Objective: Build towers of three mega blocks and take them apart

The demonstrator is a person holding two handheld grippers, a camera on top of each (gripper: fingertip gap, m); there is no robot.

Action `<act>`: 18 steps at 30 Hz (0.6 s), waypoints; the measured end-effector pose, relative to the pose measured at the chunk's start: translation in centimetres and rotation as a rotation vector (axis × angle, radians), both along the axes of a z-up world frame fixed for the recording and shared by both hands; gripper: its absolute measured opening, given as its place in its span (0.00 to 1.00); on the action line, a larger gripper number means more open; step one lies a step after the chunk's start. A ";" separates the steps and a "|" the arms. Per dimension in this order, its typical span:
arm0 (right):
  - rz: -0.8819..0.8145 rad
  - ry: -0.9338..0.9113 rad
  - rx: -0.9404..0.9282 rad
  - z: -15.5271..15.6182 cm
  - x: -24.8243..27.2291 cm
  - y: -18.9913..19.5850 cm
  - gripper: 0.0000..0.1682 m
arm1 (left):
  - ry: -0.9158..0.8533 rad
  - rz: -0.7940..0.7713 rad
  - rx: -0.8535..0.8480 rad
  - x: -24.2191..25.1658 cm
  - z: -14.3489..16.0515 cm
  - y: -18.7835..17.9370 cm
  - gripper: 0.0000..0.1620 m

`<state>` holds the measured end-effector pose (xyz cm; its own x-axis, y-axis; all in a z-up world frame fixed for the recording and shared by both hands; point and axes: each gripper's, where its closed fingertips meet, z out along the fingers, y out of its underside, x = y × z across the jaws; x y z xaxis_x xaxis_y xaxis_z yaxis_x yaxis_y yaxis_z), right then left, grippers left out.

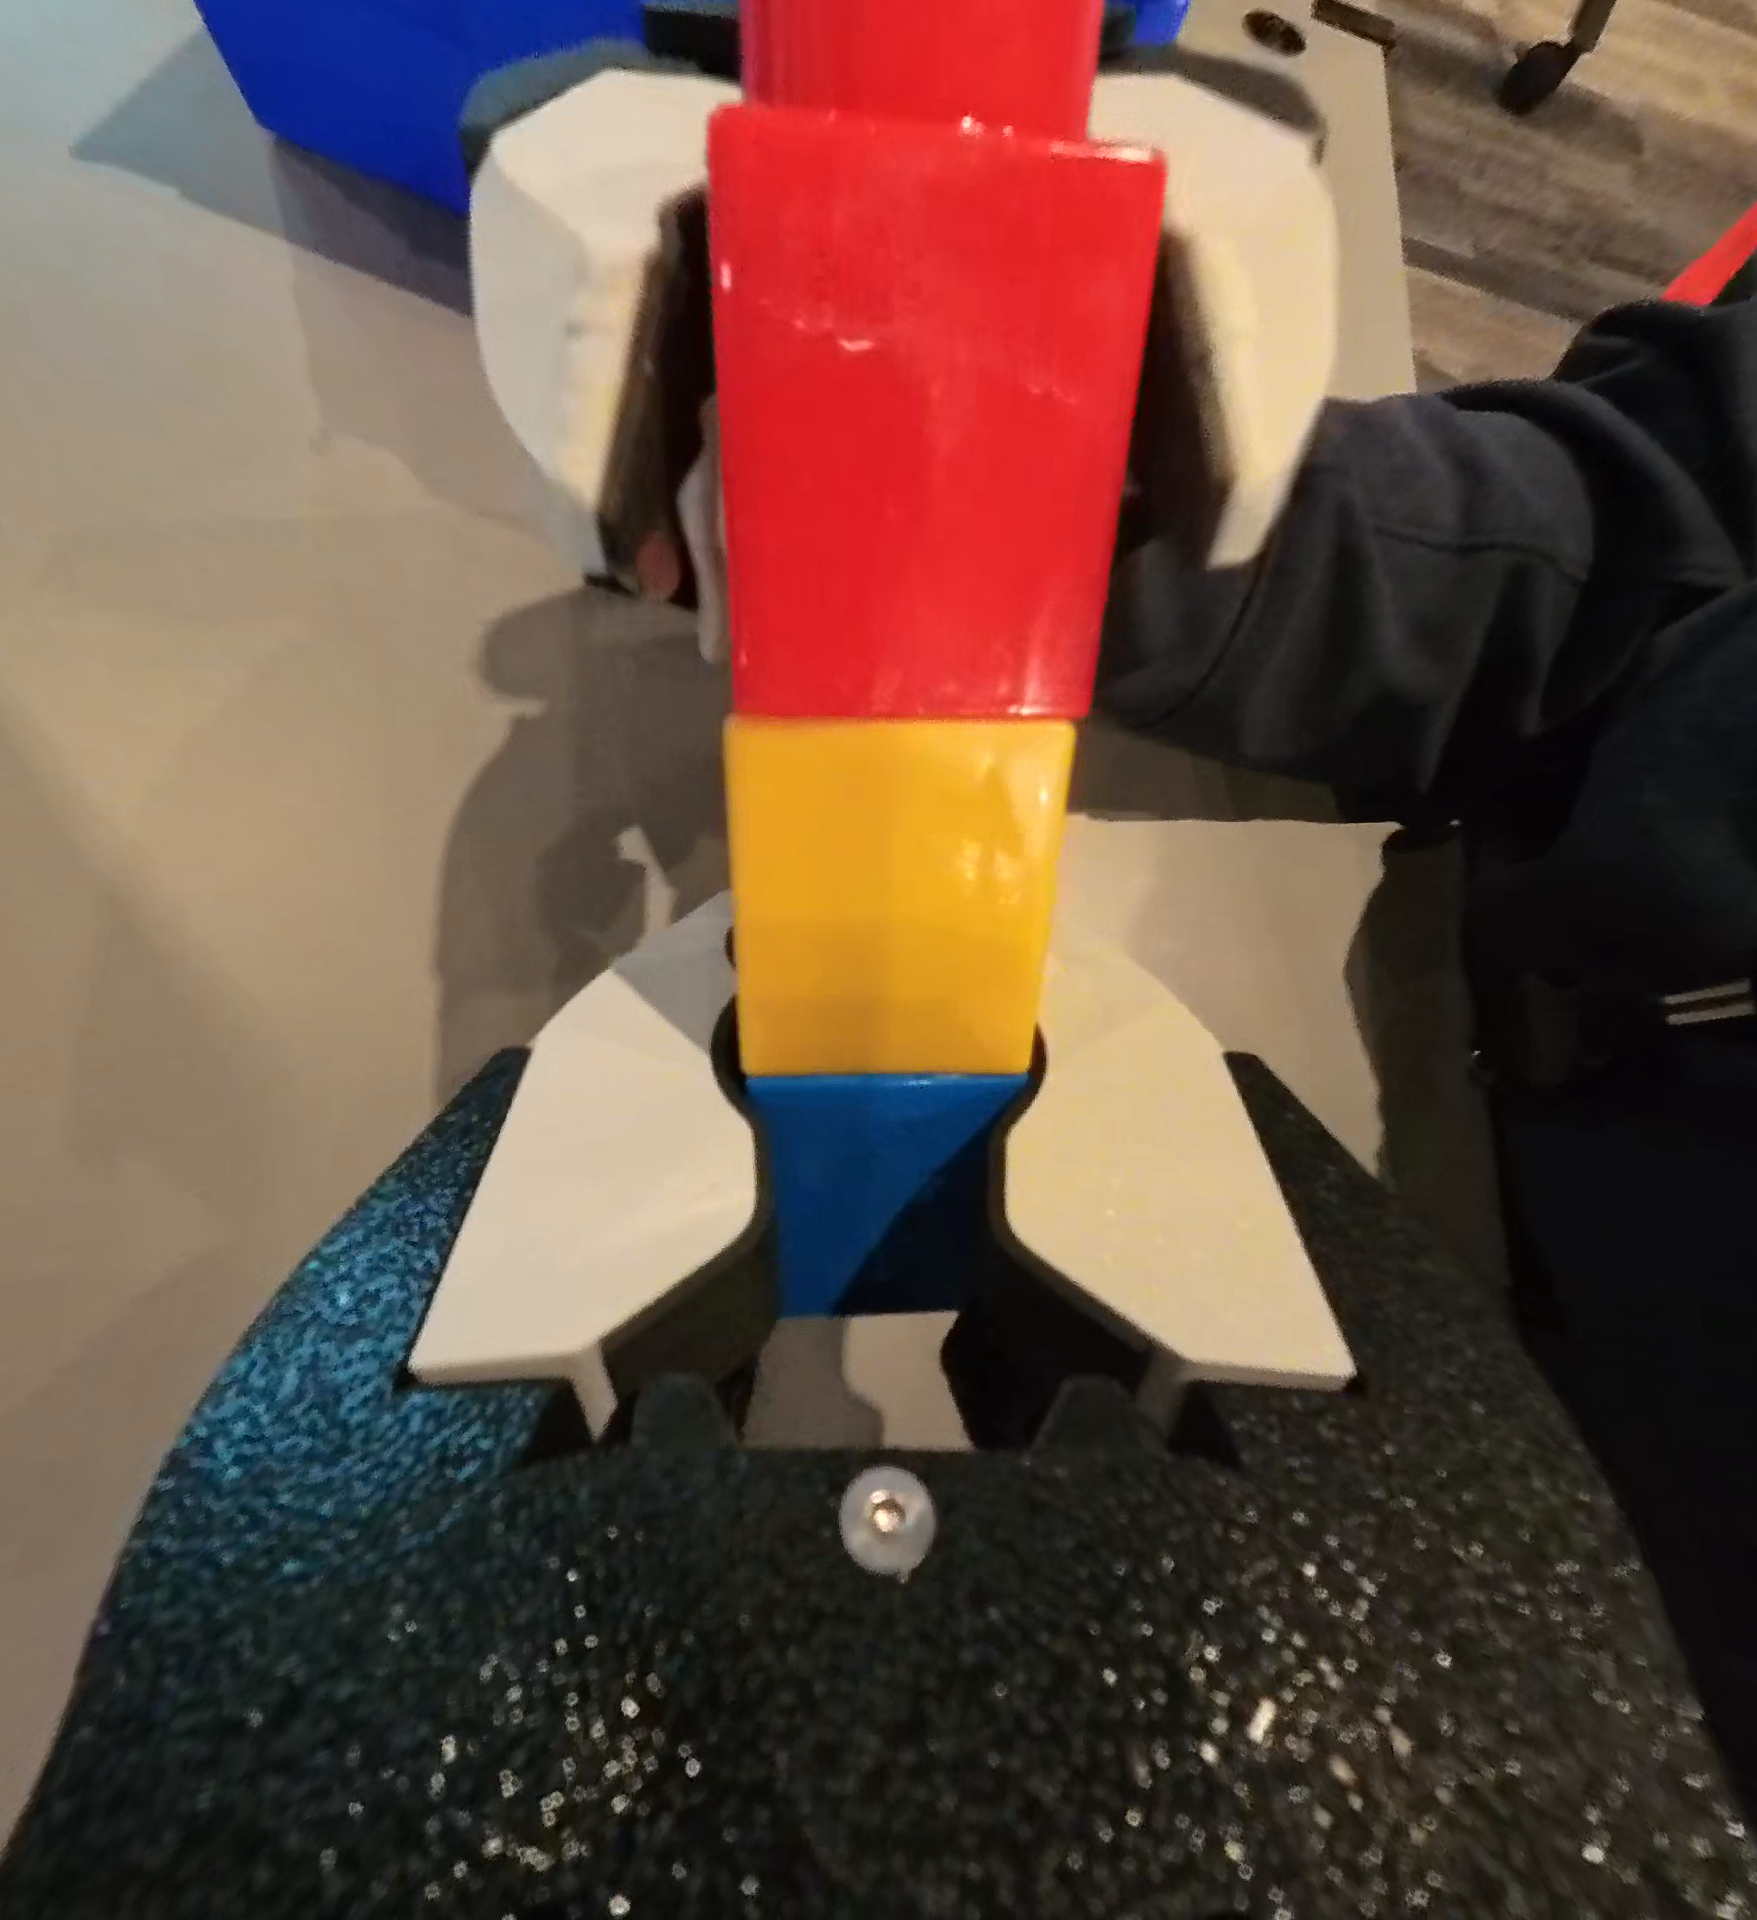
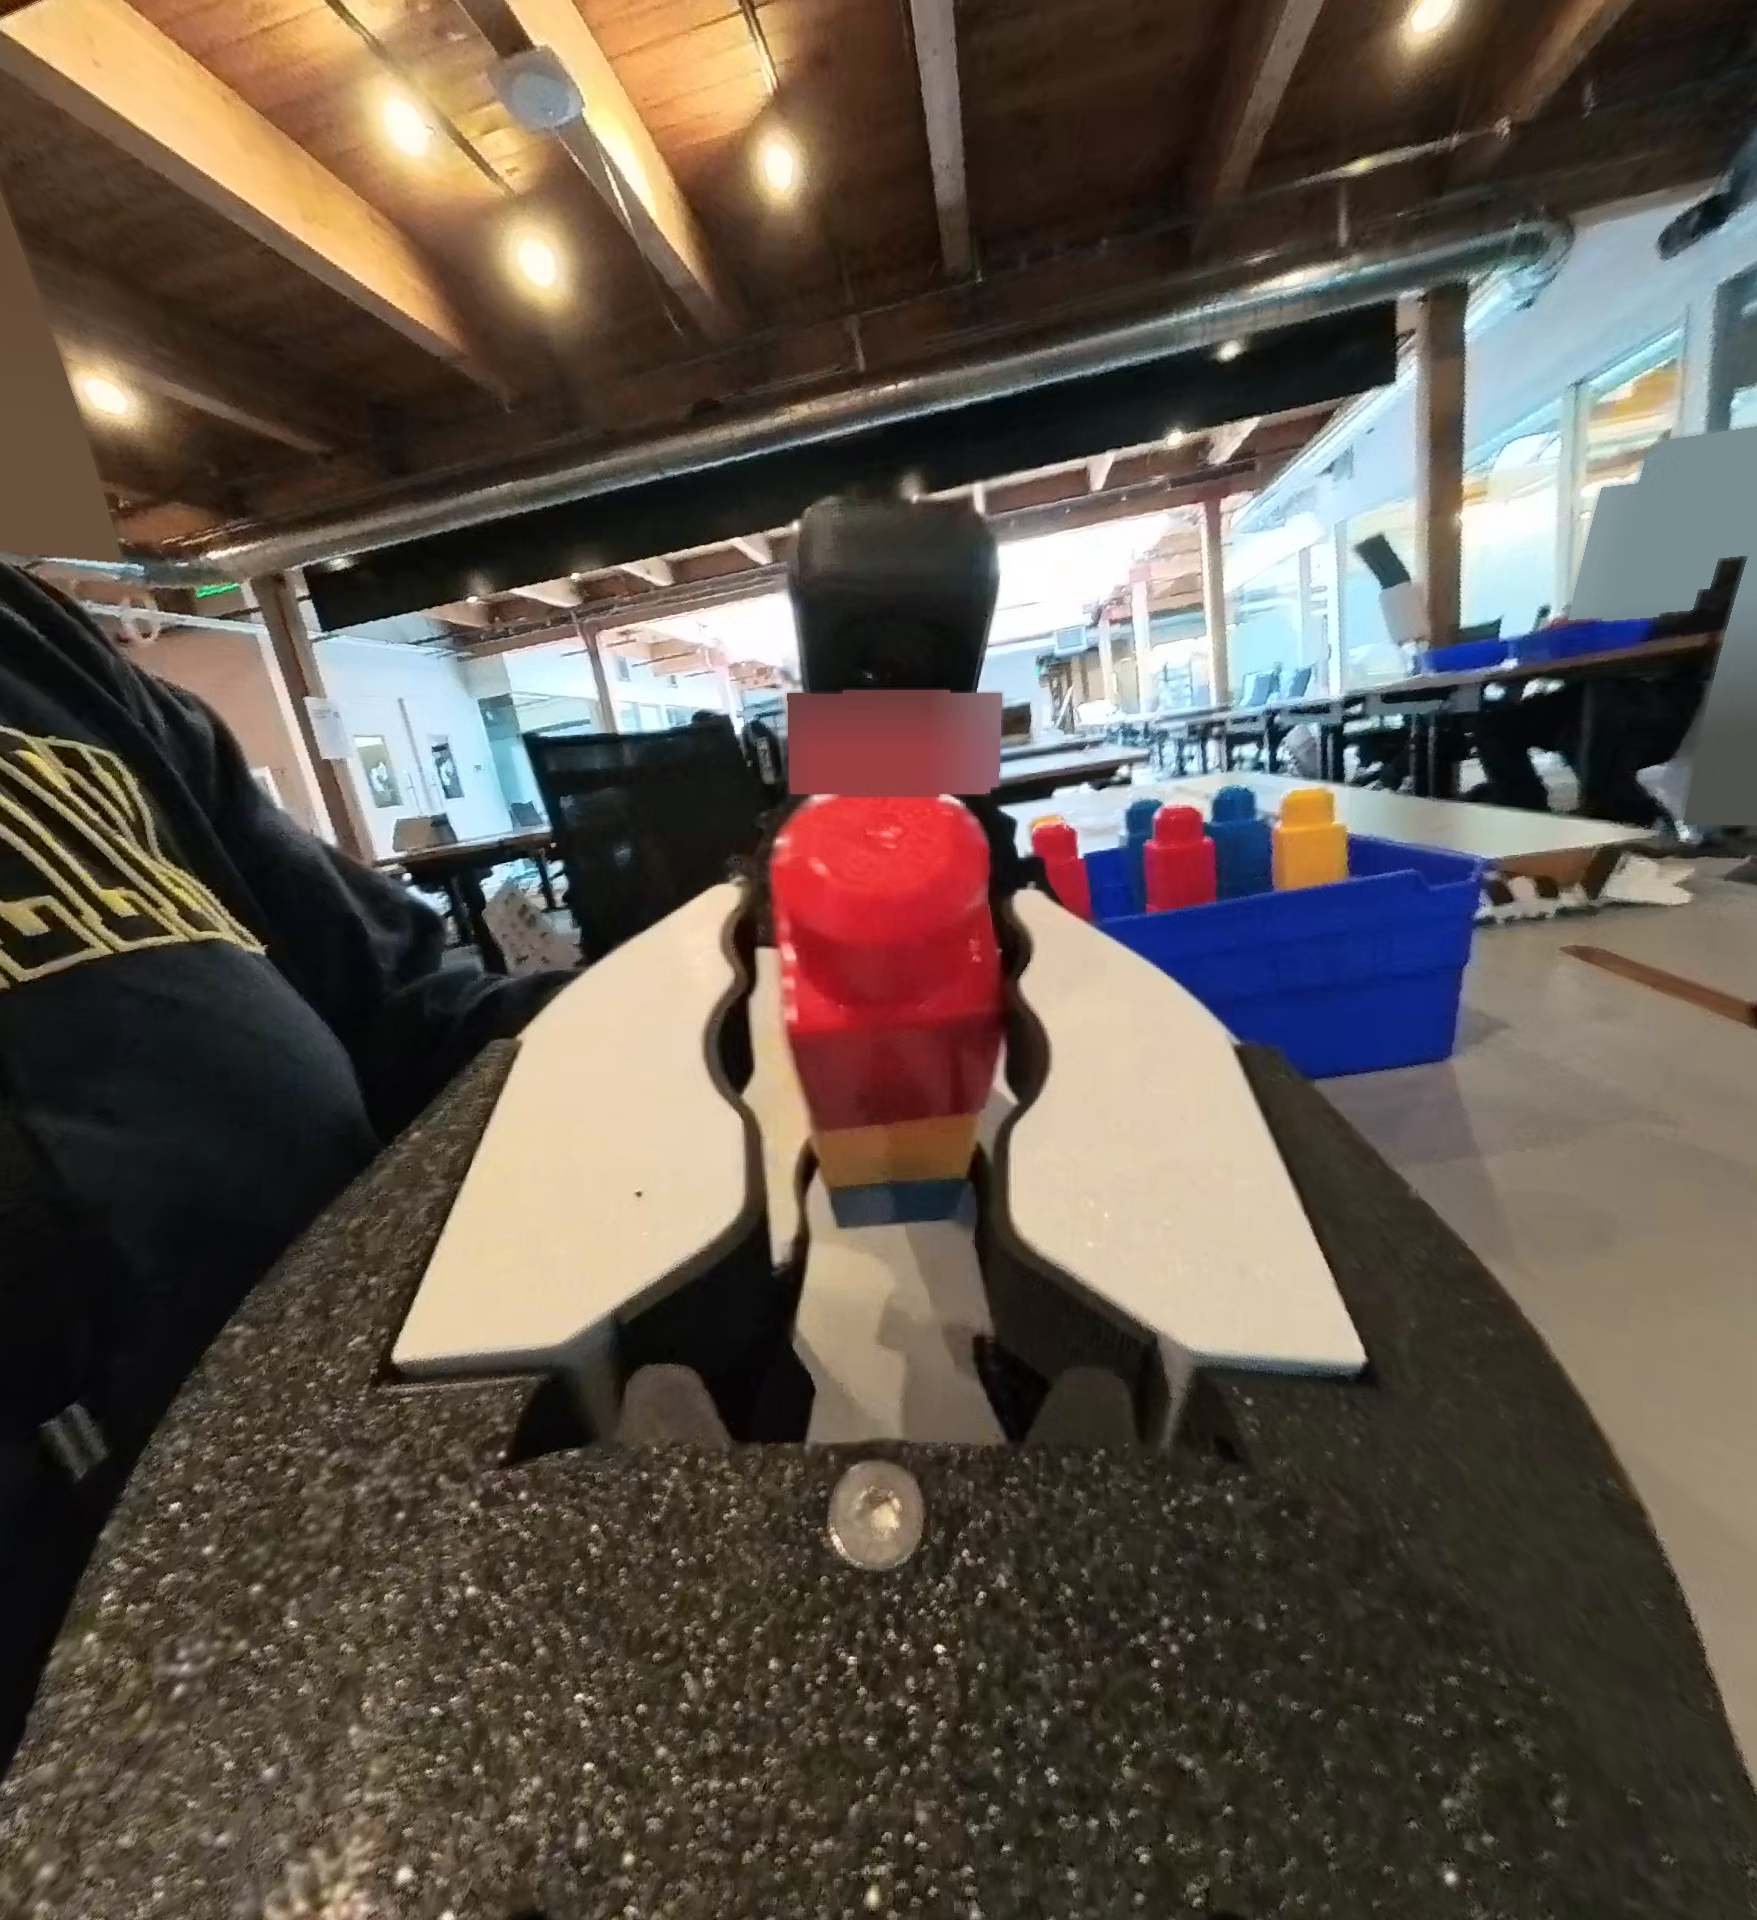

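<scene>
Between both grippers, left gripper [image 1: 889,1122] pinches blue block [image 1: 874,1195], right gripper [image 2: 879,997] red block [image 2: 879,966].

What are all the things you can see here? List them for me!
Red block: one, top of the tower, between the right tool's fingers.
Yellow block: one, middle of the tower.
Blue block: one, bottom of the tower, between the left tool's fingers.
Bin: one, blue, on the table, right of the tower in the right wrist view.
Blocks in the bin: red, blue and yellow, standing upright; some are hidden, so no exact count.
Table: one, pale grey.
Left tool: one, white fingers.
Right tool: one, white fingers.
Sleeve: dark, right side.
</scene>
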<state>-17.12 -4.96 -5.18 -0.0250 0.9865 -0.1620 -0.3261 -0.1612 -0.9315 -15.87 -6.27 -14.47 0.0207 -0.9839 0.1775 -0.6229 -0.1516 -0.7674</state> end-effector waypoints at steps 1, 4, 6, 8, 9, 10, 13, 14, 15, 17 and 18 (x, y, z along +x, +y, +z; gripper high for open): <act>-0.018 0.020 0.011 0.4 0.3 0.1 0.31 | 0.016 0.017 0.022 -0.4 0.0 0.4 0.27; -0.091 -0.006 0.062 0.6 1.0 0.5 0.35 | 0.092 0.057 0.097 -2.0 -0.2 1.9 0.27; -0.129 -0.060 0.105 0.3 0.8 0.5 0.36 | 0.169 0.047 0.128 -3.2 -0.6 2.3 0.26; -0.124 -0.113 0.117 -0.1 0.2 0.3 0.37 | 0.224 0.015 0.135 -3.9 -1.0 2.2 0.26; -0.119 -0.136 0.112 -0.4 -0.1 0.3 0.37 | 0.239 -0.003 0.125 -4.0 -1.2 2.1 0.26; -0.109 -0.150 0.103 -0.7 -0.4 0.2 0.38 | 0.244 -0.020 0.112 -4.1 -1.2 1.9 0.26; -0.074 -0.150 0.046 -1.1 -0.8 0.3 0.37 | 0.231 -0.047 0.092 -3.9 -1.2 1.5 0.26; -0.068 -0.149 0.027 -1.2 -0.8 0.4 0.36 | 0.220 -0.048 0.088 -3.7 -1.2 1.5 0.26; -0.067 -0.160 0.011 -1.4 -0.9 0.6 0.33 | 0.205 -0.050 0.086 -3.6 -1.0 1.4 0.26; -0.062 -0.191 0.005 -1.8 -1.1 0.5 0.29 | 0.175 -0.056 0.086 -3.2 -0.7 1.2 0.26; -0.062 -0.193 0.006 -1.8 -1.2 0.5 0.27 | 0.167 -0.059 0.082 -3.1 -0.6 1.1 0.26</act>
